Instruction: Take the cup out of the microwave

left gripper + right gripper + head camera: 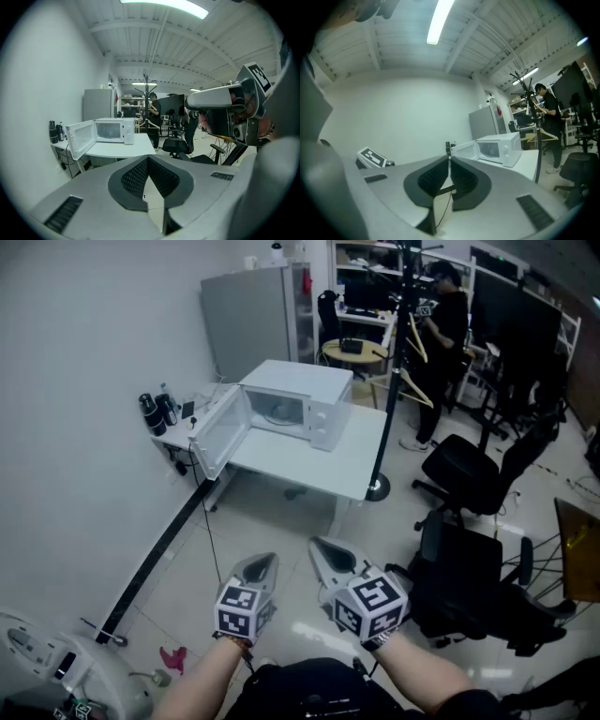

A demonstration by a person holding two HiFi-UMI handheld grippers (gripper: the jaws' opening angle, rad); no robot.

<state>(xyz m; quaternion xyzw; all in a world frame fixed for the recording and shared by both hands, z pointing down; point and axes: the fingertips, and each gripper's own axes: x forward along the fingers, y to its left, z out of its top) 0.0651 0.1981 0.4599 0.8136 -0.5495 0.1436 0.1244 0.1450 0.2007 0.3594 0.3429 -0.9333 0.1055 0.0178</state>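
Note:
A white microwave [300,409] stands on a white table [319,460] across the room, its door [220,432] swung wide open to the left. Inside the cavity a pale shape [279,414] shows, too small to tell as a cup. The microwave [112,131] and the same microwave [501,147] appear far off in both gripper views. My left gripper [266,561] and right gripper [324,546] are side by side low in the head view, far from the table. Both are shut with nothing between their fingers.
Black bottles [157,412] stand at the table's left end. A grey cabinet [248,320] is behind it. A coat stand pole [389,381] rises by the table's right edge. Black office chairs [469,474] fill the right. A person [450,324] stands at the back.

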